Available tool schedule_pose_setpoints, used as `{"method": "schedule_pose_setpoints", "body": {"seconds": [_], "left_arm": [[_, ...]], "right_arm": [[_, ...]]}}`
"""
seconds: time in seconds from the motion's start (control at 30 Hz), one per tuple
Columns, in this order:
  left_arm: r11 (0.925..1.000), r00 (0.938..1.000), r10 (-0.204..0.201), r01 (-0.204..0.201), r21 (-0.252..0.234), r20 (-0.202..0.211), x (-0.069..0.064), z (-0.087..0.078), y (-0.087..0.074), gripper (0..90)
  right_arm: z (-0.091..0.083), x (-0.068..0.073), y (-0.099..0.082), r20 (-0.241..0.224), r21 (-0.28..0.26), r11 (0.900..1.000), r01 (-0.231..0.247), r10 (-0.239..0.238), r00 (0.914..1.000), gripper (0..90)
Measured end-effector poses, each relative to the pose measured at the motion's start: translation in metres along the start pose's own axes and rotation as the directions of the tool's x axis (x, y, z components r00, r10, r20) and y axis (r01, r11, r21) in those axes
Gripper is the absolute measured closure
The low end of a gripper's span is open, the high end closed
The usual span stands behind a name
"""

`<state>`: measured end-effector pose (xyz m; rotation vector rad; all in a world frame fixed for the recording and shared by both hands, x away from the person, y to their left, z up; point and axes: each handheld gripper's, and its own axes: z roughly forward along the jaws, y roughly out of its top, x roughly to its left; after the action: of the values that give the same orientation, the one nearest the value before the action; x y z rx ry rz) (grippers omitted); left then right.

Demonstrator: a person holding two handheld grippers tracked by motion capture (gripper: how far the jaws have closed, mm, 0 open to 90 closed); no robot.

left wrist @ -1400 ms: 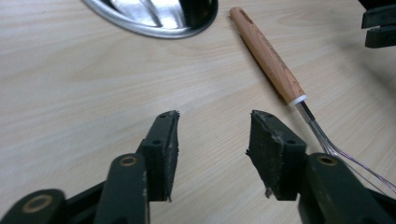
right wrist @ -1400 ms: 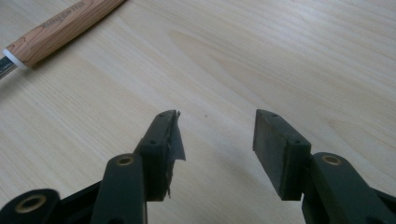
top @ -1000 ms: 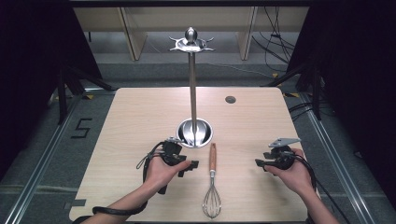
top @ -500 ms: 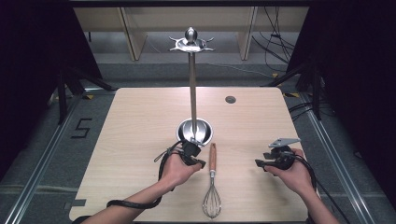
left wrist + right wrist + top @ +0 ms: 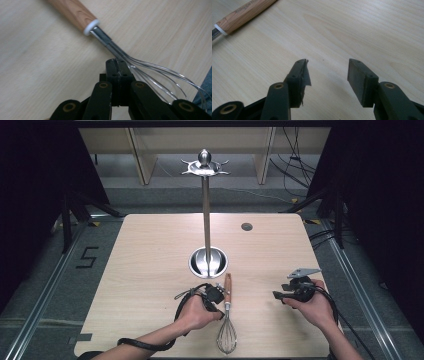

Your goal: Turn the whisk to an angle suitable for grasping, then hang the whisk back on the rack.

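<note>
The left gripper [image 5: 218,296] sits low over the table [image 5: 150,270], right next to the whisk [image 5: 227,320]. In the left gripper view its two black jaws are pressed tight together, pad against pad, and nothing is between them. The tip of the left gripper [image 5: 117,65] is just beside the whisk's thin wires [image 5: 160,75], near the spot where they join the shiny metal neck. I cannot tell if it touches them. The left hand [image 5: 197,312] wraps around the gripper from behind, and the arm comes in from the bottom edge.

The whisk lies flat on the table. Its wooden handle [image 5: 228,287] points toward the metal stand [image 5: 206,220], and its wire end points back toward the person.

The right gripper [image 5: 294,290] is well apart from the whisk, near the right side of the table. In the right gripper view its jaws are spread wide over bare wood and hold nothing. The right hand [image 5: 312,307] holds it low over the table.
</note>
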<state>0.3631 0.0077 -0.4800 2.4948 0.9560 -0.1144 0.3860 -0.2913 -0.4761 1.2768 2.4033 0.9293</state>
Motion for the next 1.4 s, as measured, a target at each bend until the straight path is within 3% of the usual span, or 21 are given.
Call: {"method": "schedule_pose_setpoints", "body": {"seconds": [0.03, 0.27, 0.4, 0.43, 0.53, 0.6, 0.63, 0.67, 0.77, 0.8, 0.87, 0.93, 1.0, 1.03, 1.07, 1.1, 1.2, 1.23, 1.33, 1.37, 1.4], "left_arm": [[0.9991, 0.9993, 0.035, -0.035, 0.023, 0.015, 0.001, 0.002, 0.001, 89.0], [0.9984, 0.9978, 0.055, -0.055, 0.015, 0.036, -0.009, 0.010, 0.013, 88.1], [0.9990, 0.9981, 0.021, -0.019, -0.041, 0.058, -0.013, 0.009, 0.021, 75.8], [0.9965, 0.9988, -0.022, 0.026, -0.079, 0.044, -0.011, 0.005, 0.020, 71.7], [0.9934, 0.9980, -0.056, 0.058, -0.098, 0.031, -0.002, -0.003, 0.019, 57.9], [0.9852, 0.9915, -0.121, 0.126, -0.116, 0.047, 0.009, -0.011, 0.023, 53.1], [0.9826, 0.9902, -0.134, 0.138, -0.125, 0.039, 0.011, -0.012, 0.025, 49.3], [0.9804, 0.9888, -0.146, 0.149, -0.129, 0.033, 0.013, -0.013, 0.026, 43.5], [0.9671, 0.9786, -0.204, 0.206, -0.149, 0.032, 0.021, -0.014, 0.038, 39.0], [0.9650, 0.9771, -0.211, 0.213, -0.154, 0.027, 0.023, -0.014, 0.040, 38.3], [0.9615, 0.9739, -0.226, 0.227, -0.156, 0.023, 0.024, -0.013, 0.043, 37.3], [0.9583, 0.9703, -0.242, 0.239, -0.156, 0.005, 0.029, -0.010, 0.051, 36.3], [0.9607, 0.9718, -0.236, 0.231, -0.153, -0.009, 0.031, -0.009, 0.053, 35.8], [0.9532, 0.9648, -0.262, 0.257, -0.160, -0.016, 0.030, -0.006, 0.055, 35.8], [0.9579, 0.9682, -0.250, 0.244, -0.151, -0.019, 0.032, -0.005, 0.055, 35.7], [0.9416, 0.9513, -0.308, 0.304, -0.145, -0.007, 0.029, -0.001, 0.056, 35.7], [0.9484, 0.9556, -0.293, 0.287, -0.135, -0.030, 0.031, 0.002, 0.059, 35.5], [0.9370, 0.9440, -0.329, 0.322, -0.136, -0.030, 0.031, 0.006, 0.061, 35.6], [0.9350, 0.9404, -0.338, 0.330, -0.130, -0.041, 0.031, 0.010, 0.065, 35.5], [0.9300, 0.9350, -0.352, 0.344, -0.129, -0.043, 0.030, 0.011, 0.067, 35.5], [0.9396, 0.9414, -0.331, 0.323, -0.113, -0.063, 0.032, 0.012, 0.070, 35.5]], "right_arm": [[0.000, 0.001, 0.000, -0.003, 0.001, 1.0000, -0.005, 0.005, 1.0000, 50.4], [0.000, 0.000, -0.002, 0.004, 0.006, 0.9999, -0.016, 0.016, 0.9999, 50.5], [-0.004, 0.000, 0.000, -0.006, 0.032, 0.9990, -0.030, 0.030, 0.9995, 50.4], [-0.003, -0.002, -0.001, 0.000, 0.010, 0.9999, 0.008, -0.008, 1.0000, 50.5], [-0.003, -0.003, -0.002, -0.002, 0.021, 0.9998, -0.004, 0.004, 1.0000, 50.5], [-0.003, -0.004, -0.003, -0.004, 0.030, 0.9991, -0.029, 0.029, 0.9996, 50.4], [0.001, -0.006, -0.004, 0.003, -0.018, 0.9998, -0.011, 0.011, 0.9999, 50.4], [0.000, -0.005, -0.004, -0.008, -0.012, 0.9986, -0.052, 0.052, 0.9986, 50.5], [-0.003, -0.009, -0.005, -0.003, 0.018, 0.9991, -0.038, 0.038, 0.9993, 50.4], [-0.003, -0.010, -0.005, 0.002, 0.011, 0.9995, -0.030, 0.030, 0.9996, 50.4], [-0.005, -0.008, -0.005, -0.006, 0.021, 0.9976, -0.066, 0.066, 0.9978, 50.5], [-0.001, -0.009, -0.005, 0.011, -0.030, 0.9993, -0.022, 0.022, 0.9997, 50.4], [-0.003, -0.007, -0.004, 0.002, -0.013, 0.9989, -0.046, 0.046, 0.9989, 50.4], [-0.002, -0.007, -0.004, 0.013, -0.009, 0.9995, -0.030, 0.030, 0.9995, 50.4], [-0.001, -0.007, -0.002, 0.014, -0.013, 0.9999, -0.007, 0.007, 0.9999, 50.4], [-0.004, -0.002, 0.001, -0.003, 0.023, 0.9984, -0.051, 0.051, 0.9987, 50.3], [-0.002, -0.002, 0.003, -0.002, 0.008, 1.0000, -0.005, 0.005, 1.0000, 50.3], [0.002, 0.000, 0.002, -0.015, -0.005, 0.9995, -0.032, 0.031, 0.9994, 50.3], [0.001, -0.003, 0.004, -0.013, 0.017, 0.9998, -0.010, 0.011, 0.9999, 50.3], [0.001, -0.003, 0.004, -0.013, 0.017, 0.9998, -0.010, 0.011, 0.9999, 50.3], [0.001, -0.004, 0.003, -0.014, 0.009, 0.9996, -0.027, 0.027, 0.9995, 50.3]]}}
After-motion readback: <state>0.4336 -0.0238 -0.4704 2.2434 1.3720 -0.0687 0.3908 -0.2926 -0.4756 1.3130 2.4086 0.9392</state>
